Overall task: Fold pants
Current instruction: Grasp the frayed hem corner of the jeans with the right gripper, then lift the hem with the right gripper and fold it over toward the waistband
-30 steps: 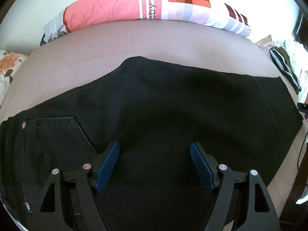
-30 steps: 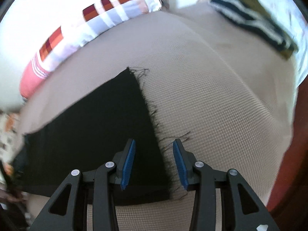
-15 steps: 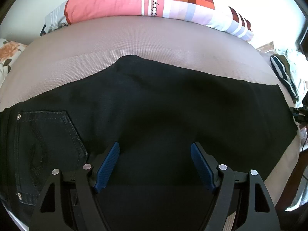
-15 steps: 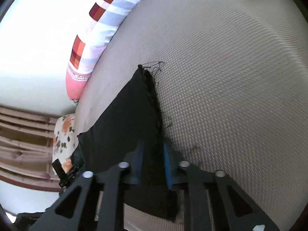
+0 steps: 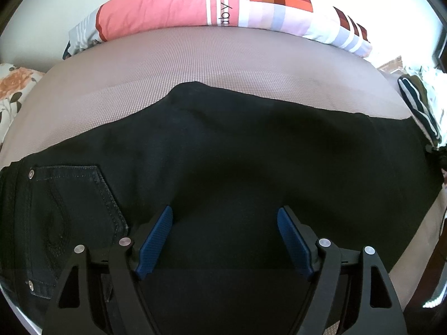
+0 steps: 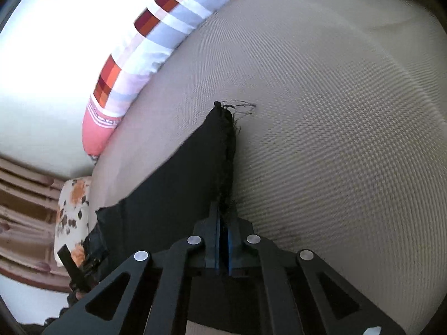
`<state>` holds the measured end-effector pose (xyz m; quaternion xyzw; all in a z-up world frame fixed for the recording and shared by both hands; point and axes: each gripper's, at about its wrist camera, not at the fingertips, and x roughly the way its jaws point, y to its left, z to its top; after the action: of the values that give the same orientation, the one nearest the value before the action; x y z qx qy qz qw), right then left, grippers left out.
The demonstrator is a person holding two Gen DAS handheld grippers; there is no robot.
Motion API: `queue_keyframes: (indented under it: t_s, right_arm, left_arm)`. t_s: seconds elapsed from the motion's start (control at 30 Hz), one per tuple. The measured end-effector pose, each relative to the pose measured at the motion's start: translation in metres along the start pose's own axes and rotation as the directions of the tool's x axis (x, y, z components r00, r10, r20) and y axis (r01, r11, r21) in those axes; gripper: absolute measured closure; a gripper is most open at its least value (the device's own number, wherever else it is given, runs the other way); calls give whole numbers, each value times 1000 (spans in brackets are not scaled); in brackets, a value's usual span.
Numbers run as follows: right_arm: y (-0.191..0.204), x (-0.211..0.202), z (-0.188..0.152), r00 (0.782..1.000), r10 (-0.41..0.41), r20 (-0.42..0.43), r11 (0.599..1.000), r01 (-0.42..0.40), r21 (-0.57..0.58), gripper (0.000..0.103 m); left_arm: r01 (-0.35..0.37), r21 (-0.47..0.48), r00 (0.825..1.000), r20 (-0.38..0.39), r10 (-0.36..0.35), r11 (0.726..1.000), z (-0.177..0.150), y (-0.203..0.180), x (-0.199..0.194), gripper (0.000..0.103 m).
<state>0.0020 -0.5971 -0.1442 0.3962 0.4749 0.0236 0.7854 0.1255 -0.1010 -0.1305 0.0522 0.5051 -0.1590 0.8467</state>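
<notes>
Black pants [image 5: 237,162] lie spread across a beige mattress, with a stitched back pocket [image 5: 72,217] at the lower left of the left wrist view. My left gripper [image 5: 225,234] hovers open over the middle of the pants, its blue pads wide apart with only flat fabric below. In the right wrist view the frayed leg hem [image 6: 226,150] rises off the mattress. My right gripper [image 6: 222,223] is shut on that hem, the blue pads pressed together on the cloth.
A pink and checked long pillow [image 5: 212,5] lies along the far edge of the mattress [image 5: 195,64]. A floral cushion [image 5: 14,89] sits at the left and striped dark clothing [image 5: 419,106] at the right. Wooden slats [image 6: 25,195] show beyond the mattress.
My right gripper closed on the frayed hem and swung so the hem now stands up from the mattress. The left gripper stayed open and almost still.
</notes>
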Motion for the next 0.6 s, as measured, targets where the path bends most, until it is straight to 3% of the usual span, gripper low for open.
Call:
queue_keyframes:
  t_s: [0.17,0.3,0.6]
  right_arm:
    - [44,-21,-9,997,53,55,999,-53,5,99]
    - [93,-20,-18,997,65,50,998,-64,-26,99]
    - [217,31,-41,995,92,-37,984,-96,-149,99]
  left_arm:
    - [37,-56,999,10,-37,998,3,10,-9,25]
    - [37,-68,998,62,-33,997,5,20,-25,25]
    - [72,-93,987,147,-58,993,3,54,-63,25]
